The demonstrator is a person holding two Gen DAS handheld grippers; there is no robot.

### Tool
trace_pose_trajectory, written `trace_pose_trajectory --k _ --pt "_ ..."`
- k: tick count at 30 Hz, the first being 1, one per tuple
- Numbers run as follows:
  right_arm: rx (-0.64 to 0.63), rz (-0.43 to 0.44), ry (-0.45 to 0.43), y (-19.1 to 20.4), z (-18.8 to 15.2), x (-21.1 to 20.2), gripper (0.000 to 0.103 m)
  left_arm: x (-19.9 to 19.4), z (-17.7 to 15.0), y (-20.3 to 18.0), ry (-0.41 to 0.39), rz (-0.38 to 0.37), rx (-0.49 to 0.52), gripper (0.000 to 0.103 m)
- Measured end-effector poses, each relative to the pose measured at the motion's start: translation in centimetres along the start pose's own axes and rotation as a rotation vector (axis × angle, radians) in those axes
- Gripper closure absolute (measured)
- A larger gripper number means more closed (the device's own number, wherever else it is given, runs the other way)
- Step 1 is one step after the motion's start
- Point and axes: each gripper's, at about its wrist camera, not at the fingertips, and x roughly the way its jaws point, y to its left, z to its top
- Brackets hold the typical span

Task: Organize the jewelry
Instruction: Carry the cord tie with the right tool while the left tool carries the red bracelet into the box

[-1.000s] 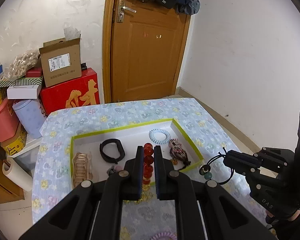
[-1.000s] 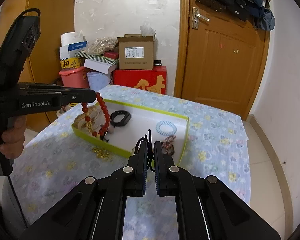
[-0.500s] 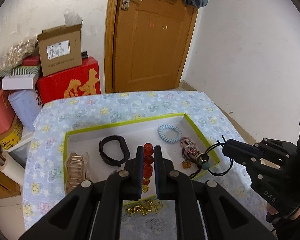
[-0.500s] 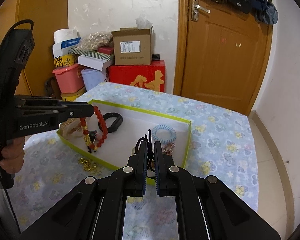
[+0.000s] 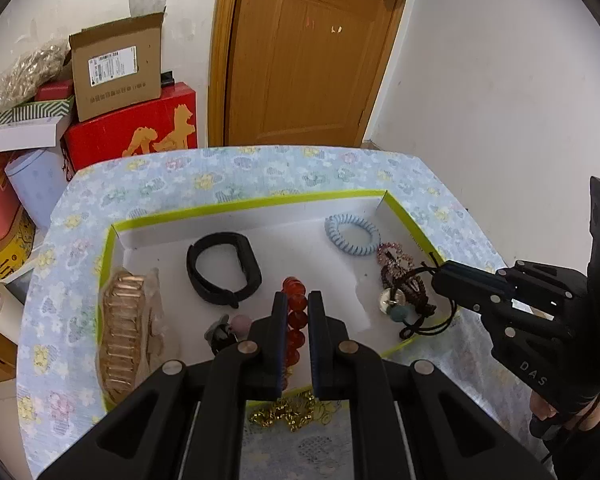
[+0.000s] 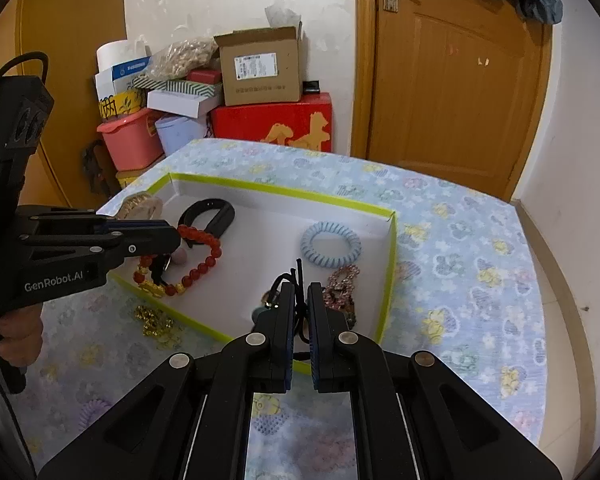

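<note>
A white tray with a lime-green rim (image 5: 260, 202) (image 6: 284, 194) lies on the flowered tablecloth. My left gripper (image 5: 297, 300) (image 6: 176, 236) is shut on a red bead bracelet (image 5: 294, 320) (image 6: 204, 264), which hangs low over the tray's near left part. My right gripper (image 6: 299, 292) (image 5: 438, 274) is shut on a black cord with beads (image 5: 420, 320) (image 6: 296, 276), dangling over the tray's near right corner. In the tray lie a black band (image 5: 224, 272), a blue coil hair tie (image 5: 352, 234), a pink beaded piece (image 5: 396, 258) and a gold bracelet in plastic (image 5: 120, 332).
A gold chain (image 5: 288, 412) (image 6: 156, 322) lies on the cloth just outside the tray's near rim, and a purple coil tie (image 6: 94, 408) sits nearer me. Stacked boxes and tubs (image 6: 236, 80) stand beyond the table's far left. A wooden door (image 6: 452, 80) is behind.
Both grippers have come down and closer to the tray with their pieces still held. The red bracelet and the black cord now hang inside the tray's rim.
</note>
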Motion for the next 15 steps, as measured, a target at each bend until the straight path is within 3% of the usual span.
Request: trace_pose_trajectory --k 15 --pt "0.024 0.003 0.070 -0.7 -0.8 2.5 0.097 2.0 -1.0 0.5 0.035 -0.006 -0.011 0.093"
